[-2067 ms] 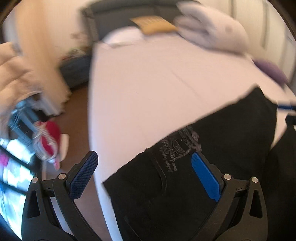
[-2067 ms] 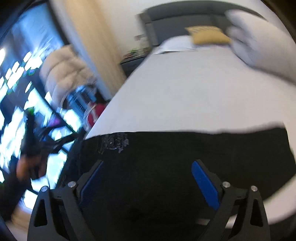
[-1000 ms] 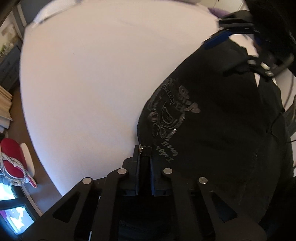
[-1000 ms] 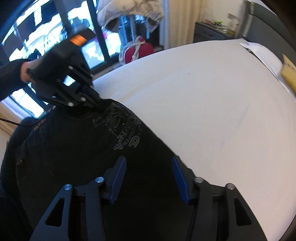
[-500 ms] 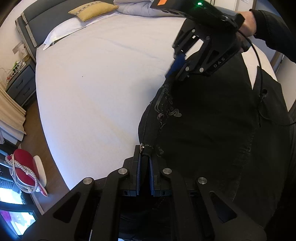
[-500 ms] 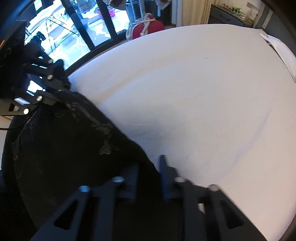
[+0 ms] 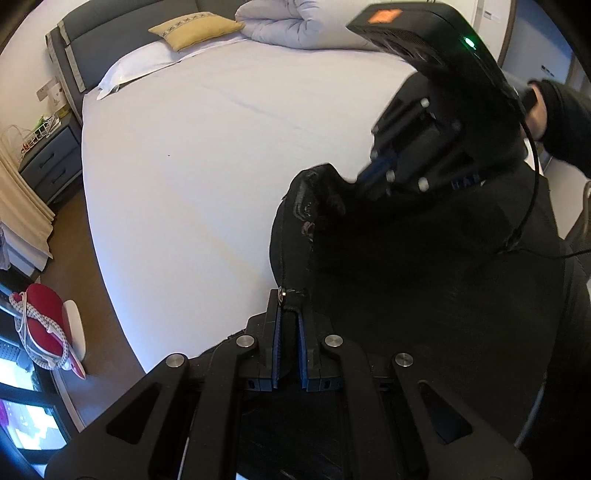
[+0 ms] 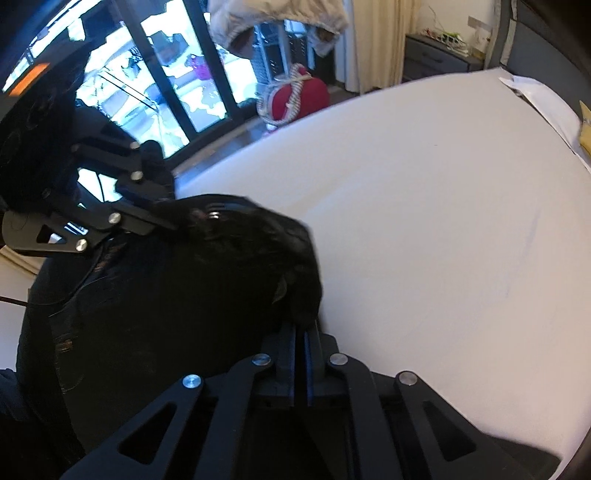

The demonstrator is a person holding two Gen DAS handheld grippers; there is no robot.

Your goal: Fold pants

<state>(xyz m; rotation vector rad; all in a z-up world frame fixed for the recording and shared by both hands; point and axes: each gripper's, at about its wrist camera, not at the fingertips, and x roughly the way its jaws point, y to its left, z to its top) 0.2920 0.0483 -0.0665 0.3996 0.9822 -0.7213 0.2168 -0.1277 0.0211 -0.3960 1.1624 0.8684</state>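
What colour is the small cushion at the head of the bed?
Mustard yellow cushion, clearest in the left wrist view.

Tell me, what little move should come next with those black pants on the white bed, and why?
Probably carry the pinched edge of the black fabric pants forward over the white bed sheet. The left gripper and the right gripper are both shut on the cloth, which bunches up between them, so a fold can be drawn across.

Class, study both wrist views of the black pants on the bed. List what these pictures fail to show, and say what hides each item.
- Legs and hems of the black fabric pants: cut off by the lower edge in both views, behind the tool frames.
- Printed design on the pants: lost in bunched dark folds.
- Right tool tip, left wrist view: motion-blurred.
- Left tool tip, right wrist view: buried in fabric.
- White bed far edge: cropped.
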